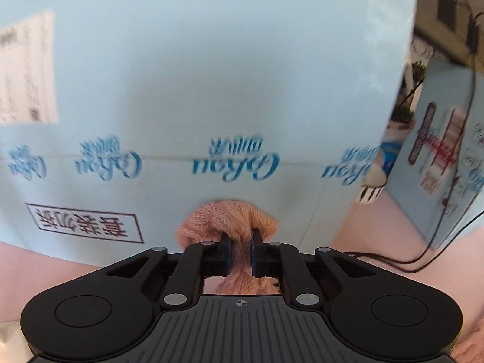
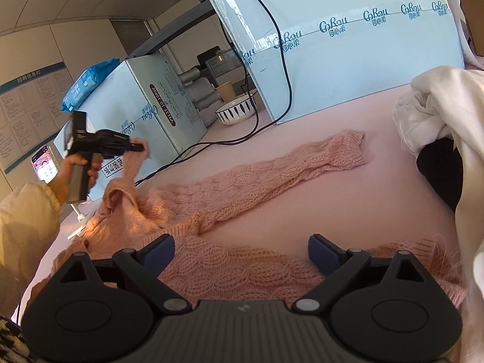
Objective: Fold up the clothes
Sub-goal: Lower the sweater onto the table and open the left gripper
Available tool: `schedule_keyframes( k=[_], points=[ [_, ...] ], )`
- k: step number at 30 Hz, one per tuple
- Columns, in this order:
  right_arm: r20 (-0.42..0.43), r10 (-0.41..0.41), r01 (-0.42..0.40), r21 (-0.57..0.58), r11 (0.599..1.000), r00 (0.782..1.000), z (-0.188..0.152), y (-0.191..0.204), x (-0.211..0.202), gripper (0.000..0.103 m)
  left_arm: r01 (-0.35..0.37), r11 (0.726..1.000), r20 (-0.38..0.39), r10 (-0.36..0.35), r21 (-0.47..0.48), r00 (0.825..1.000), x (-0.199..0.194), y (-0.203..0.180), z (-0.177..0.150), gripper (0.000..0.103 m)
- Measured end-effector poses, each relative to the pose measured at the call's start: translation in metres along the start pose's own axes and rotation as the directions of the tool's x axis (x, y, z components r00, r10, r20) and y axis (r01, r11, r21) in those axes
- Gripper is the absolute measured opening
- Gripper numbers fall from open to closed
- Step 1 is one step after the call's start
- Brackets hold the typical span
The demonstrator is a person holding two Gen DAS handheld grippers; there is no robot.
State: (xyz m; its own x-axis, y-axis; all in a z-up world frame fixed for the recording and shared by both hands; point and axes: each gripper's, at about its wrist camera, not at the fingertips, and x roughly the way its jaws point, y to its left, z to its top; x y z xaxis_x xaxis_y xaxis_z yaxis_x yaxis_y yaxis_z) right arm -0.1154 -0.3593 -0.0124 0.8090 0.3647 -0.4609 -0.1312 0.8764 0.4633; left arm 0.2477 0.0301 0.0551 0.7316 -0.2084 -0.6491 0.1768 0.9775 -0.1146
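The left gripper (image 1: 241, 243) clamps a fuzzy pink cable-knit sweater (image 2: 242, 187) sleeve while the right gripper (image 2: 241, 252) hangs spread above its hem on the pink counter (image 2: 348, 199).

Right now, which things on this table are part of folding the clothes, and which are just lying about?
Belonging to the job:
pink knit sweater
left gripper, pinching one sleeve end
right gripper, open over the sweater's body
white garment, probably next

Just lying about:
light blue cartons
patterned bowl
paper cup
black cables
phone

The sweater (image 2: 230, 193) lies on the table (image 2: 348, 199). Boxes (image 2: 348, 39) stand at twelve o'clock behind it. Piled clothes (image 2: 438, 112) sit at two o'clock.
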Motion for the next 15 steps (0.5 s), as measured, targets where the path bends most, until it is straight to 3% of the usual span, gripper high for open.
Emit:
schedule_keyframes(
  k=[1, 2, 3, 6, 10, 15],
  points=[
    [0.0, 0.0, 0.0, 0.0, 1.0, 1.0, 0.0, 0.0, 0.0, 0.097, -0.004, 1.0, -0.038, 0.003, -0.024, 0.999, 0.008, 0.001, -0.002, 0.046],
    [0.001, 0.001, -0.001, 0.001, 1.0, 1.0, 0.0, 0.0, 0.0, 0.097, -0.02, 0.999, -0.069, 0.017, -0.049, 0.997, 0.013, 0.003, -0.004, 0.071],
    [0.001, 0.001, -0.001, 0.002, 1.0, 1.0, 0.0, 0.0, 0.0, 0.097, -0.038, 0.997, -0.083, 0.032, -0.069, 0.996, 0.014, 0.005, -0.005, 0.079],
    [0.004, 0.006, -0.006, 0.008, 1.0, 1.0, 0.0, -0.001, -0.001, 0.097, -0.042, 0.988, -0.052, 0.035, -0.151, 0.998, -0.004, 0.019, -0.001, 0.083],
    [0.008, 0.011, -0.011, 0.015, 1.0, 1.0, 0.0, -0.002, -0.001, 0.097, 0.054, 0.959, -0.01, -0.059, -0.279, 0.998, -0.06, 0.051, 0.009, 0.088],
    [0.016, 0.026, -0.027, 0.032, 0.999, 1.0, 0.0, -0.005, -0.003, 0.097, 0.121, 0.961, -0.059, -0.14, -0.249, 0.988, -0.138, 0.073, -0.022, 0.089]
  ],
)
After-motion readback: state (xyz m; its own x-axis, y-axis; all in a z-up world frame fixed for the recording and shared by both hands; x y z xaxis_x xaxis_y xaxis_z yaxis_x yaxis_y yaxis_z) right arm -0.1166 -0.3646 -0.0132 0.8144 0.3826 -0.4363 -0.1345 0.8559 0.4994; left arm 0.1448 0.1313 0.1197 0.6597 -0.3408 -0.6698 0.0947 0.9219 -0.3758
